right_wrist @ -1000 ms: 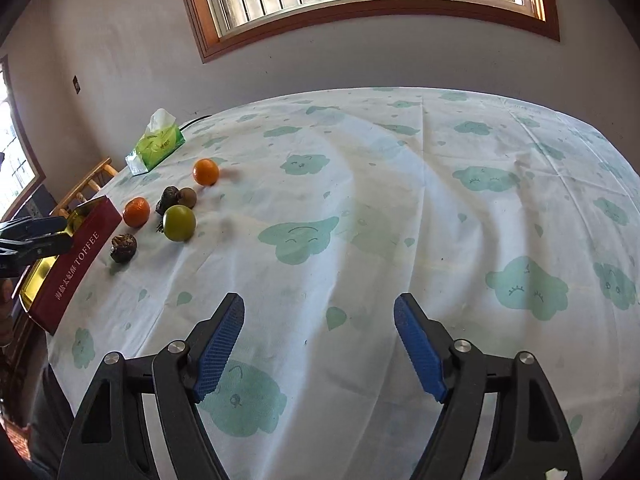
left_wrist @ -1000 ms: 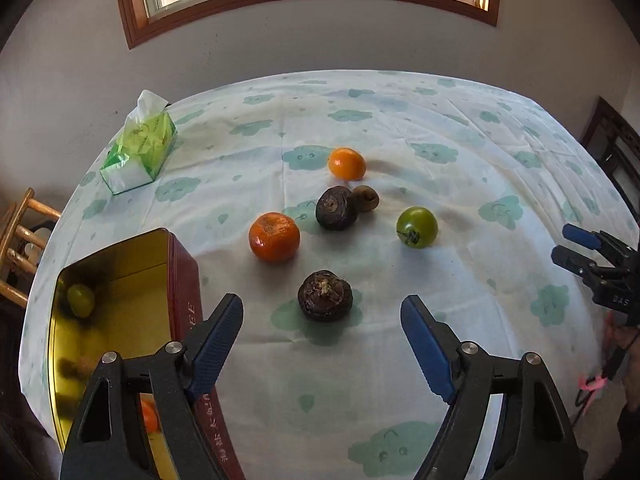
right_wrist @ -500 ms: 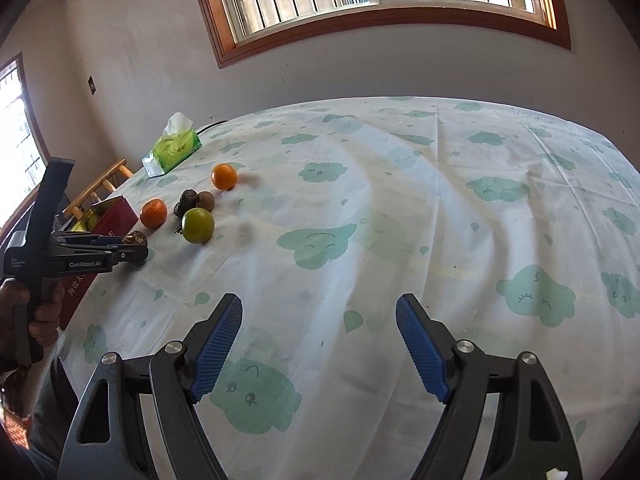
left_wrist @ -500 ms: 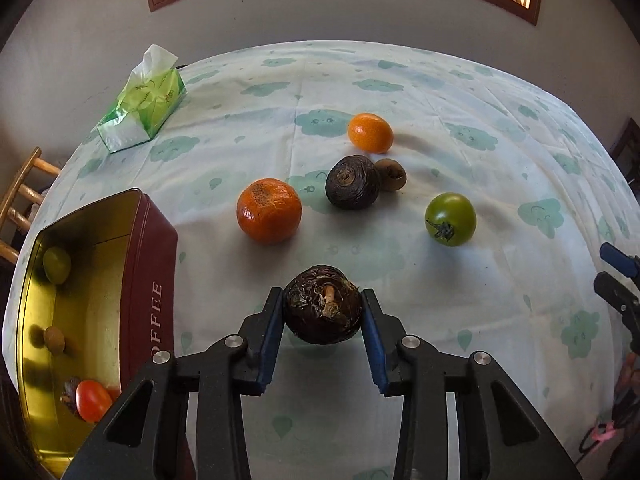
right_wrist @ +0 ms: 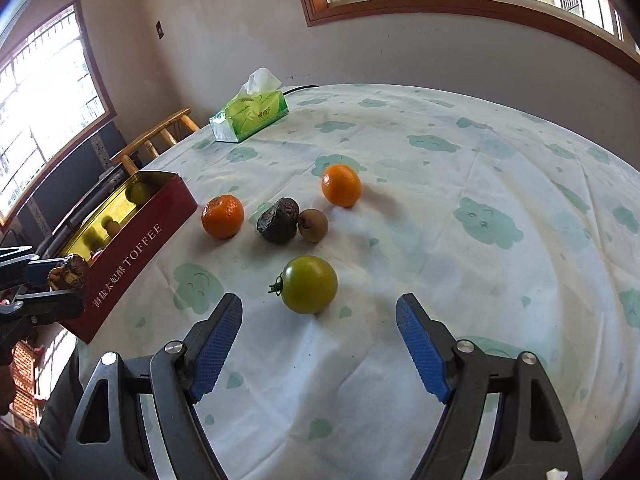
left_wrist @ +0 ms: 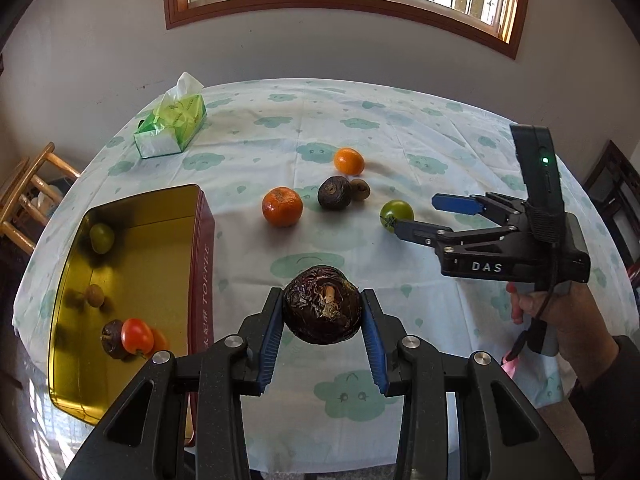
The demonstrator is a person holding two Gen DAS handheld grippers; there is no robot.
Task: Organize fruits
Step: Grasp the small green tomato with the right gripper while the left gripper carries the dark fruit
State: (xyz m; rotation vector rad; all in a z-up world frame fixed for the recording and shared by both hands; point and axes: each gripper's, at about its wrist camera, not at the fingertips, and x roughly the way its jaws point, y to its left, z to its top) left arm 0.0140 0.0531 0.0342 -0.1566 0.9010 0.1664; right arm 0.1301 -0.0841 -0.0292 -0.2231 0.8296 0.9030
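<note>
My left gripper (left_wrist: 323, 344) is shut on a dark wrinkled fruit (left_wrist: 322, 304) and holds it above the tablecloth, just right of the red toffee tin (left_wrist: 202, 264). The tin's gold inside holds a green fruit (left_wrist: 101, 238), a small brown one (left_wrist: 95, 295), a dark one and a red tomato (left_wrist: 137, 336). On the cloth lie two oranges (left_wrist: 282, 206) (left_wrist: 349, 161), another dark fruit (left_wrist: 334, 193), a small brown fruit (left_wrist: 360, 189) and a green tomato (right_wrist: 309, 284). My right gripper (right_wrist: 320, 348) is open, its jaws just short of the green tomato.
A green tissue pack (left_wrist: 172, 128) lies at the far left of the round table (right_wrist: 520, 240). A wooden chair (left_wrist: 32, 200) stands beyond the tin. A hand (left_wrist: 560, 320) holds the right gripper at the table's right edge.
My left gripper closed on the dark wrinkled fruit and lifted it off the cloth toward the tin. My right gripper swung left across the table to the green tomato, staying open.
</note>
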